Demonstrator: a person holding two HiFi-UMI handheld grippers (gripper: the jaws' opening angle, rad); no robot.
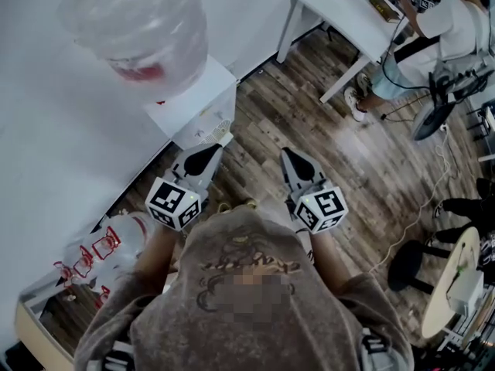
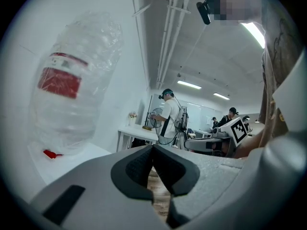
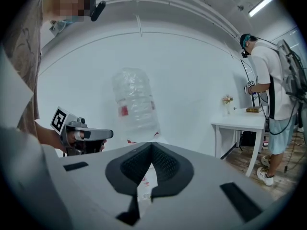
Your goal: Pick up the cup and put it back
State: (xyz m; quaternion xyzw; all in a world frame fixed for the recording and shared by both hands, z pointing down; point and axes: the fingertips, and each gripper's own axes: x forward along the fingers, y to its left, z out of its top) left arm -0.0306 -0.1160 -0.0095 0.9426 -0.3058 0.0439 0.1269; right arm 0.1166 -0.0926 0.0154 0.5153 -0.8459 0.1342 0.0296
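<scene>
Just ahead of the left gripper [image 1: 223, 140], and ahead-left of the right gripper [image 1: 287, 153], a white water dispenser [image 1: 203, 91] with a big clear bottle [image 1: 135, 22] on top. Held side by side above the wooden floor [image 1: 309, 91], each closed tight on nothing at all. No telling where the cup is: not made out in any view.

I can't make out the cup in any view. Neither gripper carries it: the left gripper [image 2: 153, 150] has its jaws pressed together on nothing, and so does the right gripper [image 3: 152, 146]. Ahead of both I see only the white dispenser [image 1: 203, 91] under its clear bottle [image 1: 139, 22].
</scene>
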